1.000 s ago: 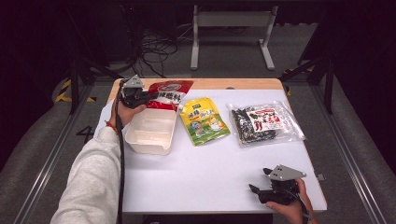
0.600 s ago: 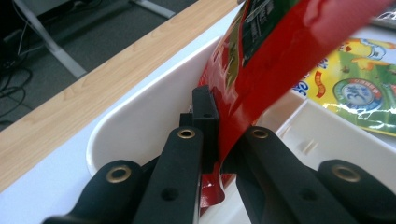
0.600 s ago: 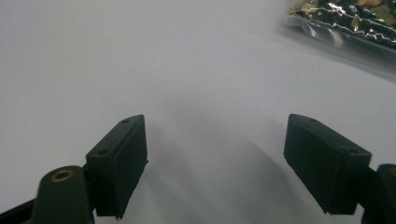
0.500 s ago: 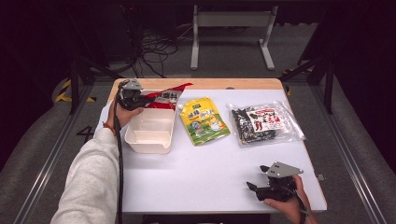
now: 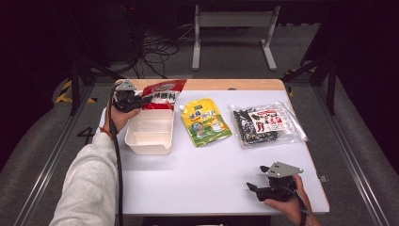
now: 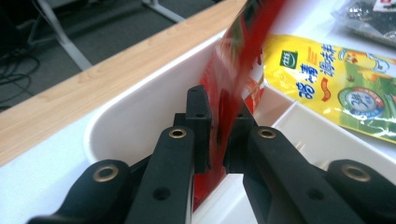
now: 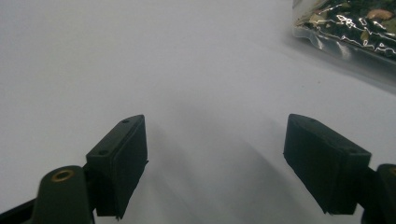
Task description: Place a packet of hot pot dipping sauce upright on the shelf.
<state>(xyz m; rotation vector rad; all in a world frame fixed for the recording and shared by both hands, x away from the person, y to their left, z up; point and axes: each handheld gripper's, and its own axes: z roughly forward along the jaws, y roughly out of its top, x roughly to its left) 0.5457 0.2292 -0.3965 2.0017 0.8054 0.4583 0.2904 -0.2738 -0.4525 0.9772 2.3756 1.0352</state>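
Note:
A red snack packet (image 5: 162, 94) stands on edge over the far end of a white plastic container (image 5: 148, 143). My left gripper (image 5: 137, 100) is at the packet's left end. In the left gripper view the packet (image 6: 233, 70) looks blurred and runs between the black fingertips (image 6: 198, 116), above the container's wall (image 6: 140, 93). Those jaws have just been opening and stand slightly apart with the packet still between them. My right gripper (image 5: 254, 188) rests near the table's front right, open and empty (image 7: 215, 163).
A yellow pouch (image 5: 204, 121) lies flat right of the container, and a clear bag of dark dried food (image 5: 266, 123) lies farther right. The white table (image 5: 211, 174) has a wooden far edge (image 5: 226, 84). Metal frame legs and cables stand on the floor beyond.
The red packet tipped up from lying over the container's far end and now shows more of its face again. The left hand shifted slightly; the right hand stayed put.

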